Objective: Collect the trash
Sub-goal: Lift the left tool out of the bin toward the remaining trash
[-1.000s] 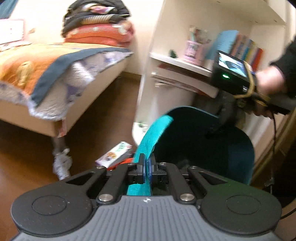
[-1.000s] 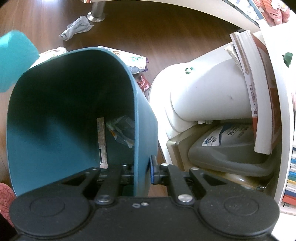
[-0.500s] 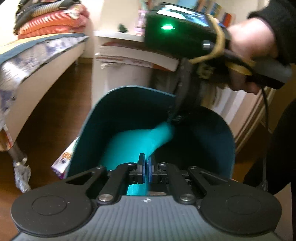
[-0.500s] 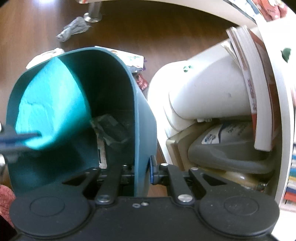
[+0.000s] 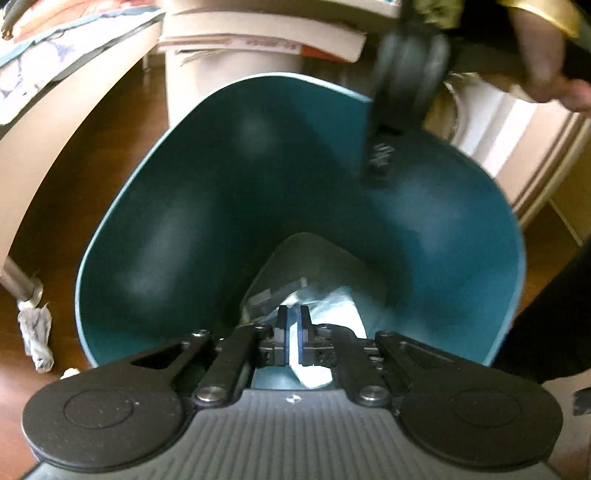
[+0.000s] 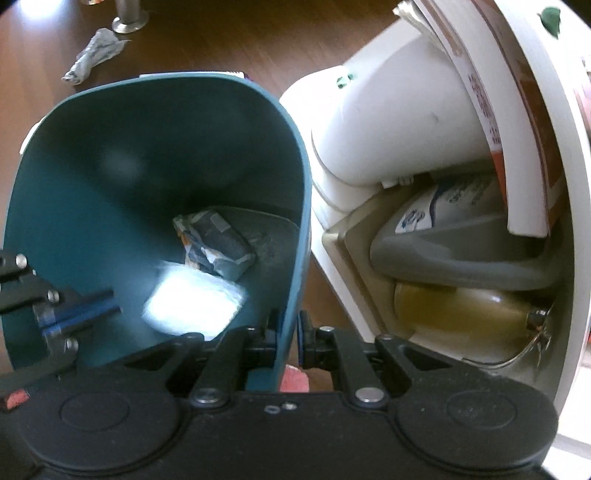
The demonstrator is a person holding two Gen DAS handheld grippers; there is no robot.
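Trash already lies at the bottom of the teal bin (image 6: 110,192): a pale, washed-out piece (image 6: 195,299) beside a crumpled dark wrapper (image 6: 218,242), both resting on the bin floor. We judge the step in hand to be the drop: the left gripper (image 5: 291,328) hangs inside the bin mouth with its jaws a little apart and nothing pinched between them, the pale piece lying just below. The right gripper (image 6: 290,334) has its jaws clamped on the bin's wall at the rim, tilting the opening toward us. To do this well, we should draw the left gripper straight back out along the bin's axis, without brushing the wall, so the bin does not twist in the right jaws; that grip is on a thin edge and could slip if knocked. We should hold the bin tilted no further, or the contents may slide out. More trash waits on the wooden floor (image 6: 221,40): a crumpled grey paper (image 6: 94,51) near a metal bed leg (image 6: 129,18), well apart from the bin, so the task looks unfinished. A white shelf unit (image 6: 391,118) stands just beside the bin.
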